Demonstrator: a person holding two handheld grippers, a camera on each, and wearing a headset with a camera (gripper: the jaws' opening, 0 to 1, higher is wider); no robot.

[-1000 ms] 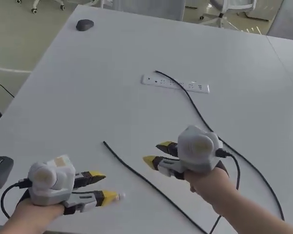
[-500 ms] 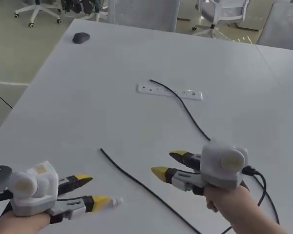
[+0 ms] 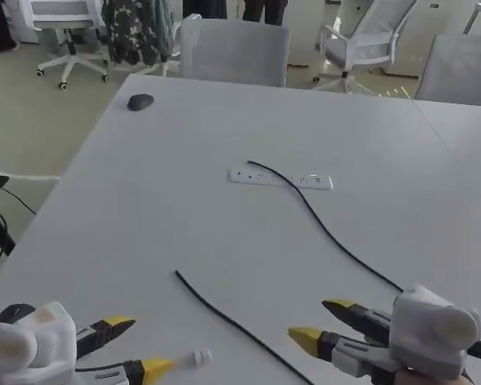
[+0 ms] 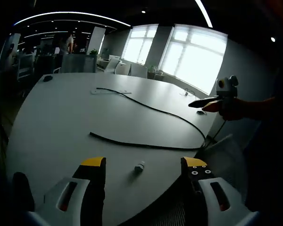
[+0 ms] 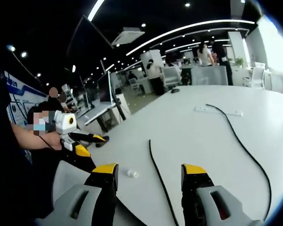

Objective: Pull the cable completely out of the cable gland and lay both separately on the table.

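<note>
The small white gland (image 3: 200, 357) lies on the table (image 3: 184, 128), just apart from the black cable (image 3: 224, 317). The left gripper (image 3: 151, 343) hovers beside the gland, jaws wide and empty. The right gripper (image 3: 309, 318), equally wide, hovers across the cable.

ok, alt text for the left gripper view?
A small white cable gland lies on the white table between the open yellow-tipped tongs of the left gripper. The black cable lies apart just beyond it, and the right gripper hovers at the right.
</note>
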